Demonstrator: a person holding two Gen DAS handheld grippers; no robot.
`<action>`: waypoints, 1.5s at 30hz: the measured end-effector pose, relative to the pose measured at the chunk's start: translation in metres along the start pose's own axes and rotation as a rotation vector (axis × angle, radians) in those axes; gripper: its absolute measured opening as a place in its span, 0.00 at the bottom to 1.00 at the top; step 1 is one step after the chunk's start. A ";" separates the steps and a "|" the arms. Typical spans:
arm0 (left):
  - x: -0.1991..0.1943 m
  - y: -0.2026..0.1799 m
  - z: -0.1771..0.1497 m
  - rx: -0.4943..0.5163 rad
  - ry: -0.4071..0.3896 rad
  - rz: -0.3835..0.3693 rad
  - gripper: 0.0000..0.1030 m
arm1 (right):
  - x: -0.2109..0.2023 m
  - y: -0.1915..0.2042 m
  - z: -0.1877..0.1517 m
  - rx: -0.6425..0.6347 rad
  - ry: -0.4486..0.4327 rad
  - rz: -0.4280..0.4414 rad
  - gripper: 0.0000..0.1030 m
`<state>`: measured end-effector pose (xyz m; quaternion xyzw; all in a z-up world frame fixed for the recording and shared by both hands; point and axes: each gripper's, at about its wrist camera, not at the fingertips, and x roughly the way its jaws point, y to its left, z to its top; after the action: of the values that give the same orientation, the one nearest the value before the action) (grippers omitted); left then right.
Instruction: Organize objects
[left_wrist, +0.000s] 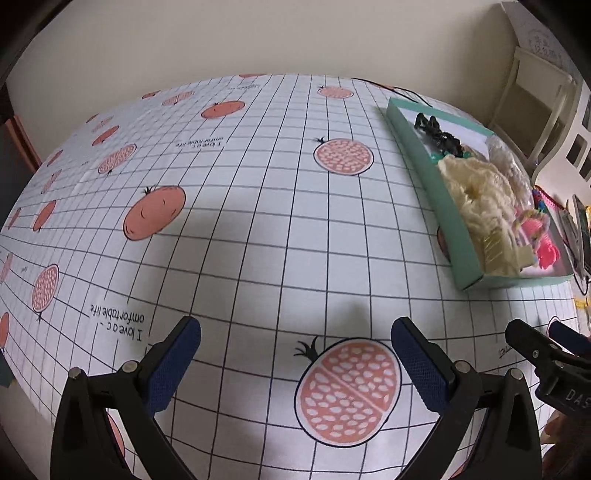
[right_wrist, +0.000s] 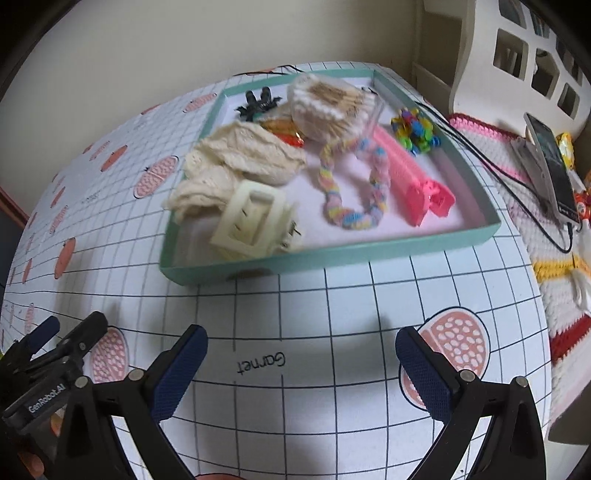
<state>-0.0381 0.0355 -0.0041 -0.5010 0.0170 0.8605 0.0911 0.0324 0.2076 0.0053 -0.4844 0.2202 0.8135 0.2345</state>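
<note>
Right wrist view: the right gripper (right_wrist: 301, 354) is held over the tablecloth (right_wrist: 332, 302), its blue-padded fingers (right_wrist: 181, 373) spread wide apart with nothing between them. A teal tray (right_wrist: 332, 254) is seen in the upper middle of the frame, resting on the gridded cloth printed with pomegranates. Inside the tray, a cream lace cloth (right_wrist: 236, 158) is bunched at the left, and a cream rectangular hair claw (right_wrist: 255, 221) lies just in front of it, near the tray's front wall. A pastel braided loop (right_wrist: 351, 192) is laid in the middle, with a pink hair clip (right_wrist: 413, 184) just to its right. A pack of cotton swabs (right_wrist: 332, 107) sits toward the back, a black claw clip (right_wrist: 258, 101) is seen at the back left corner, and a cluster of small coloured clips (right_wrist: 415, 131) at the back right. At the right of the frame a phone (right_wrist: 550, 166) is propped up on a crocheted mat (right_wrist: 517, 162), outside the tray. The left gripper (right_wrist: 48, 354) shows at the lower left edge.

Left wrist view: the left gripper (left_wrist: 295, 350) is likewise held with its fingers well apart and empty, above a printed pomegranate. The teal tray (left_wrist: 436, 192) is seen at the upper right of the frame, and the right gripper (left_wrist: 546, 343) enters at the lower right edge.
</note>
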 end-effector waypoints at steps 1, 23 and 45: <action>0.002 0.000 -0.002 0.001 0.004 0.003 1.00 | 0.001 -0.001 -0.001 0.000 0.003 -0.003 1.00; 0.014 0.013 -0.020 -0.019 -0.045 0.020 1.00 | 0.006 0.010 -0.013 -0.066 -0.092 -0.093 1.00; 0.012 0.014 -0.026 -0.040 -0.130 0.036 1.00 | 0.006 0.009 -0.018 -0.057 -0.189 -0.101 1.00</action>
<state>-0.0234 0.0206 -0.0282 -0.4455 0.0028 0.8928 0.0665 0.0369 0.1913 -0.0066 -0.4224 0.1493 0.8486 0.2812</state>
